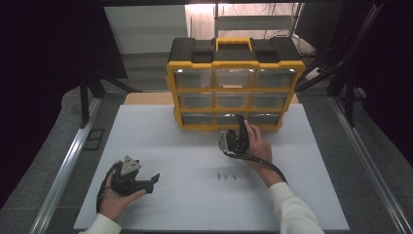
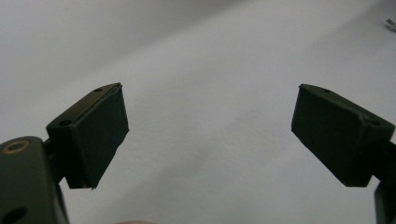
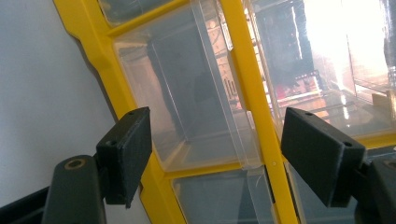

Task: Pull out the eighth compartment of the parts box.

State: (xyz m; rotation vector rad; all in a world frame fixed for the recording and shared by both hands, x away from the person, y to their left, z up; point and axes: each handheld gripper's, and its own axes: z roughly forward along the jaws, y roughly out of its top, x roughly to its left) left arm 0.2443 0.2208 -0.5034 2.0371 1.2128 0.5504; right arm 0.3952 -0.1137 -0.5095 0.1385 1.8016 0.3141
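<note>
The right gripper [image 1: 240,127] is hovering directly in front of the bottom row of the yellow organizer box [image 1: 235,68], which is standing upright at the far side of the table [image 1: 185,161]. In the right gripper view, its jaws are standing wide apart with nothing between the pads, and they are bracketing the yellow divider [image 3: 247,88] that separates two clear drawers [image 3: 187,116]. The gripper is rolled, so the box frame is running diagonally across that view; the divider's long axis is lying roughly in line with the gap between the jaws, not across it.

The relation governing the next move is this: the drawer front is lying straight ahead of the right gripper, close but not yet touched, in the middle-to-right part of the bottom row. Judging from this stance, the work in hand is a reach to one bottom drawer, and the jaws will likely need to centre on a drawer lip, not the divider.

The left gripper [image 1: 146,183] is resting low near the left front of the table, well apart from the box, with its jaws wide and empty over the bare surface. The right hand [image 1: 255,144] is by far the nearer to the box.

A few small screws [image 1: 226,176] are lying on the table between the two grippers, nearer the right forearm.
</note>
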